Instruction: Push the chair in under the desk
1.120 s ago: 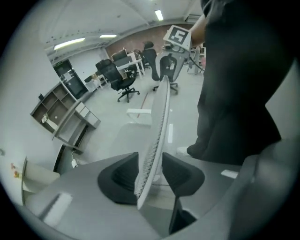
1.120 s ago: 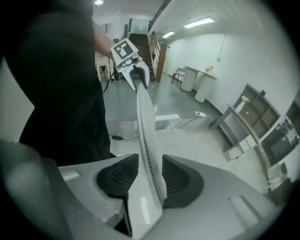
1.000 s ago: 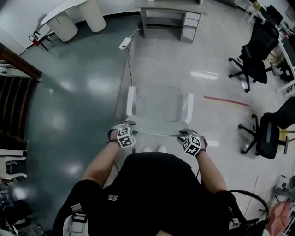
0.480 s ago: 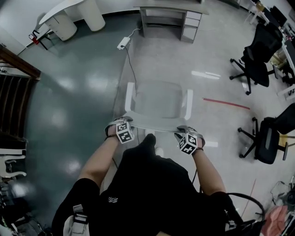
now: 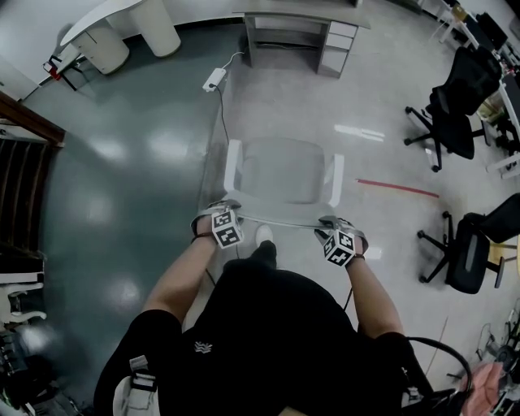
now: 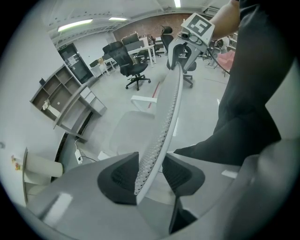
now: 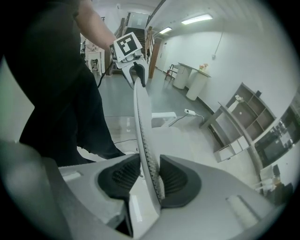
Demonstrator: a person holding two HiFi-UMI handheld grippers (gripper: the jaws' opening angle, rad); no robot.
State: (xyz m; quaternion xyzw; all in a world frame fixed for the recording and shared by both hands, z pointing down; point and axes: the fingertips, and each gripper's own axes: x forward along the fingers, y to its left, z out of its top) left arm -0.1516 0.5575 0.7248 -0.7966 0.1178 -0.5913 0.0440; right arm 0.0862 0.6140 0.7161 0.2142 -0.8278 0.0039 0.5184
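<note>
Both the left gripper (image 6: 150,174), jaws just closed, and the right gripper (image 7: 150,177) were clamped on the chair backrest (image 5: 280,218); mid-push, further driving toward the desk (image 5: 294,18) ahead was required.

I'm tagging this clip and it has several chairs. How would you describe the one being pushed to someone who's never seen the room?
Find the grey desk with drawers at the head view's top. On the light floor before it, straight ahead of the person, stands the pale chair. Unlike the black office chairs to the right, it is whitish and translucent with white armrests.
</note>
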